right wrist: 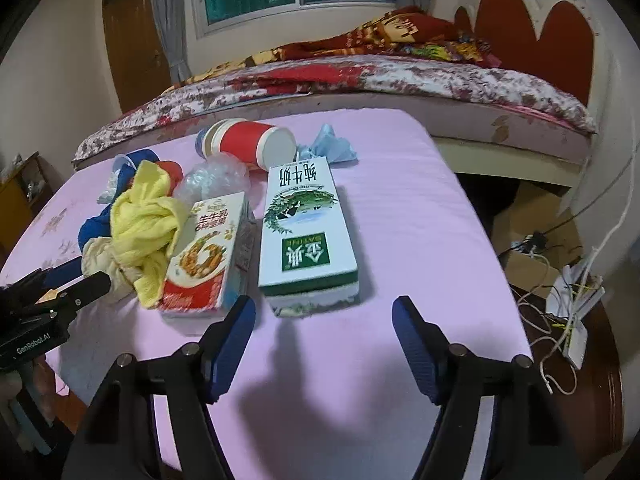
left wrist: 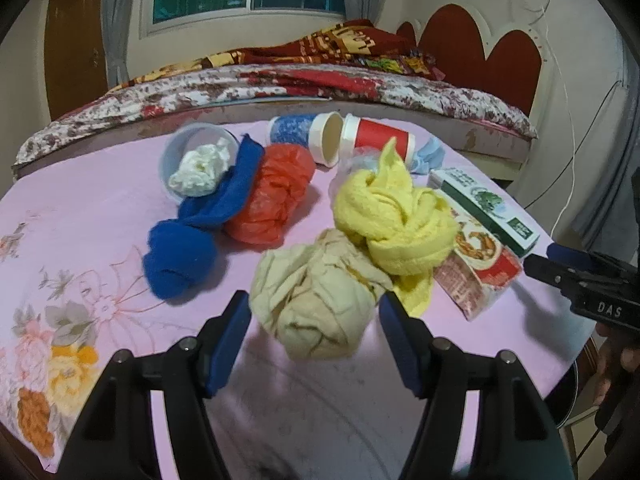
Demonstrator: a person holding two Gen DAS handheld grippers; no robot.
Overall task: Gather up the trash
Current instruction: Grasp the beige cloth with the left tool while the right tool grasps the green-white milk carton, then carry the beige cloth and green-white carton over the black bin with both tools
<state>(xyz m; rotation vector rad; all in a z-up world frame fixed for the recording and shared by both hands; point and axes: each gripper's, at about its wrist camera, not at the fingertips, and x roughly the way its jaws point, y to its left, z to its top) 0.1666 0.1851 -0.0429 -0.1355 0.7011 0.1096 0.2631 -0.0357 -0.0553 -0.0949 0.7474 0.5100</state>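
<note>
Trash sat heaped on the pink floral-cloth tabletop (left wrist: 100,216), bunched toward its far middle, likely dumped there so both tools could reach it from the near edge. Left tool (left wrist: 316,340) was partly open, jaws either side of the beige crumpled wad (left wrist: 316,304); the left pad looked just clear of it and the right-pad contact could not be told, so it read as lined up for a pinch, nothing gripped yet. The wad lay nearest the edge, touching the yellow cloth (left wrist: 394,216) behind it, so it was the obvious first pick. Right tool (right wrist: 324,344) was also partly open and empty, hanging over bare cloth just short of the green-and-white milk carton (right wrist: 306,236), which lay flat, long axis pointing away; the jaws looked set about wide enough to straddle its near end. The red snack box (right wrist: 204,252) lay just beside the carton on the left, half tucked under the yellow cloth. Farther back were the blue cloth (left wrist: 192,236), the orange plastic bag (left wrist: 272,196), a clear cup (left wrist: 188,148) with white tissue in it, a red paper cup (left wrist: 378,136) tipped on its side, and a light blue crumple (right wrist: 332,144). No bin showed in either view, so where the trash should go could not be told. One item per tool looked planned, each working its own side.
</note>
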